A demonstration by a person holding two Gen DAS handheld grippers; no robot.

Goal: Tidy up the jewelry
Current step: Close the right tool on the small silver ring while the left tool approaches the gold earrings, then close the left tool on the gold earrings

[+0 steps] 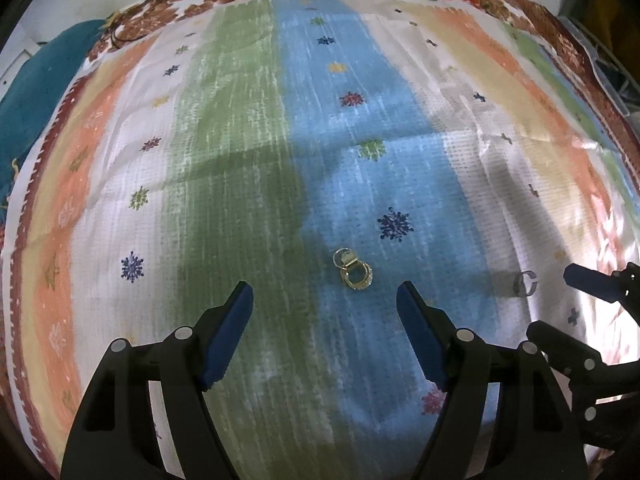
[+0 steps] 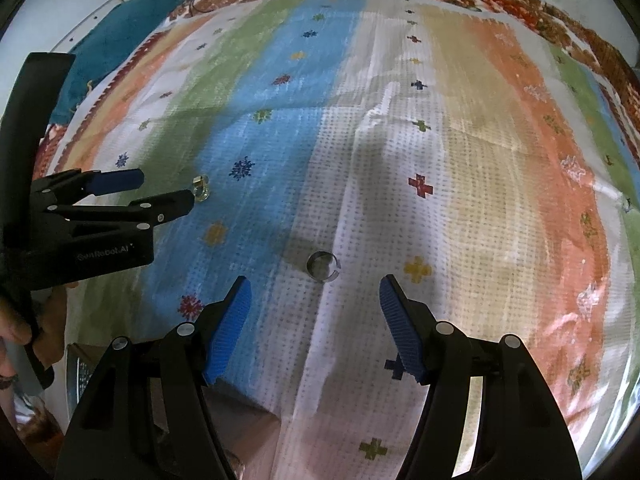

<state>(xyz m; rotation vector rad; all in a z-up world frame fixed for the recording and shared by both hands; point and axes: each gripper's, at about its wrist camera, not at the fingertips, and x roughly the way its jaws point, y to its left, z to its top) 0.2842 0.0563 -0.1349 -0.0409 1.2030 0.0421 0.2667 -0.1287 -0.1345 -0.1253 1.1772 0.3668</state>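
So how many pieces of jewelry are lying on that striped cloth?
2 visible: a gold ring cluster on the blue stripe before the left gripper, and a silver open ring on the white stripe before the right gripper.

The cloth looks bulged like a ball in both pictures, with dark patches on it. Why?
Left wrist view: the fisheye lens bends the flat cloth into a dome; grey shadows cross its middle, and glare whitens the right edge. Right wrist view: same bulge, with a soft shadow around the silver ring; the far edge looks blurred.
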